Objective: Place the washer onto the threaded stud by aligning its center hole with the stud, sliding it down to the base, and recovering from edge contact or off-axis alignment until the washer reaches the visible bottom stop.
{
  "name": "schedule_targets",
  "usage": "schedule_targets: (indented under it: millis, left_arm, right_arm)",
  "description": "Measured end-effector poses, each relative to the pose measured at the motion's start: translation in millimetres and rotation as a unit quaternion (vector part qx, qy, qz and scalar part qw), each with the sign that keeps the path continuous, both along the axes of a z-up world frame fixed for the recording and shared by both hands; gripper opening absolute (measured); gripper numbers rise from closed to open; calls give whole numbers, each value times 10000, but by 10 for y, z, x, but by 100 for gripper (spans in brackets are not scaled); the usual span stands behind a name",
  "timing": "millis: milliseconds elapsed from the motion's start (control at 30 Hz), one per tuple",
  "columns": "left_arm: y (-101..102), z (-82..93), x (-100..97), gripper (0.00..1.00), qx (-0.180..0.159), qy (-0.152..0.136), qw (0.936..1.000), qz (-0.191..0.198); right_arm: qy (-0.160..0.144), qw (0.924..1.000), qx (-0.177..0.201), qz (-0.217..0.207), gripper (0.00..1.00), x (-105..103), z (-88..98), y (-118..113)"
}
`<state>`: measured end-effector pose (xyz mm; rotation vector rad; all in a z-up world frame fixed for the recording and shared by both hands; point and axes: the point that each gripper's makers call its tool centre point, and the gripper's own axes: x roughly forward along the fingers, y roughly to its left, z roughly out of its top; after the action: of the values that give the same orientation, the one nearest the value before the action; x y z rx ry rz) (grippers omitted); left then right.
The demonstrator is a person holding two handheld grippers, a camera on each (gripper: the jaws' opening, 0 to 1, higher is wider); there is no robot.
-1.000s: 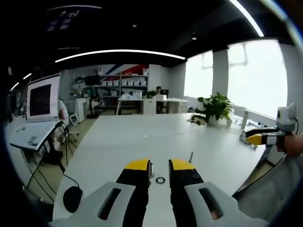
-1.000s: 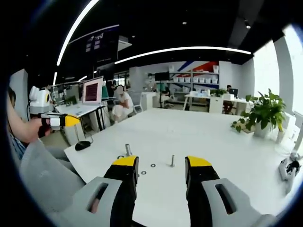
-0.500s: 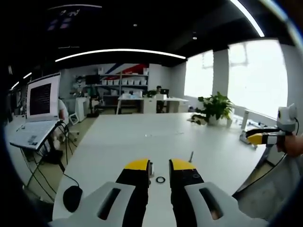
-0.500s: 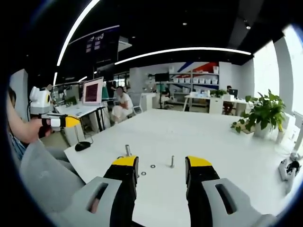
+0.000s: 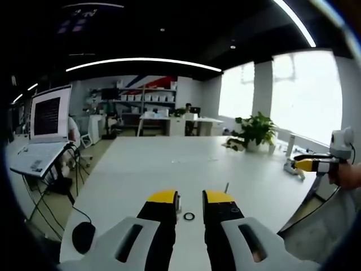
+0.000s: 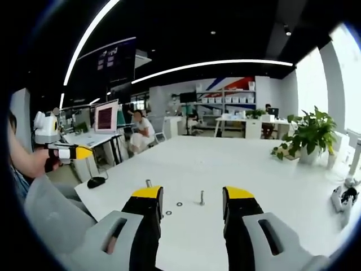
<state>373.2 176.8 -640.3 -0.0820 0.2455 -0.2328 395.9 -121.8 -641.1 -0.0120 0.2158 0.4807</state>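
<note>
- My left gripper [image 5: 189, 197] hangs low over the white table [image 5: 169, 164], its yellow-tipped jaws parted with nothing between them.
- In the left gripper view I see a washer [image 5: 189, 216] flat on the table, in the gap between the jaws, at 6 o'clock from centre.
- A thin stud [image 5: 226, 187] stands just past the right jaw tip, at about 5 o'clock, apart from that washer.
- My right gripper [image 6: 188, 195] is also spread wide and holds nothing.
- In the right gripper view the stud [image 6: 201, 197] stands upright between the jaws at 6 o'clock, with a washer [image 6: 179, 204] lying flat beside it at its 9 o'clock, not touching.
- A second small ring [image 6: 168, 213] lies by the left jaw tip, and another short bolt [image 6: 149, 183] stands just beyond that tip.
- The other gripper [image 6: 67, 152] shows at 9 o'clock in that view, held in a hand [image 6: 40, 161].
- A potted plant [image 6: 309, 132] sits at 3 o'clock on the table's far edge; a laptop [image 5: 42, 127] stands at 9 o'clock in the left gripper view.
</note>
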Motion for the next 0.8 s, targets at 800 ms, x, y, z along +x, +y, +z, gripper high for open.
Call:
schedule_targets:
  millis: [800]
  left_arm:
    - [-80, -74, 14, 15, 280, 145, 9994, -140]
  right_arm:
    - [-228, 9992, 146, 293, 48, -39, 120, 109]
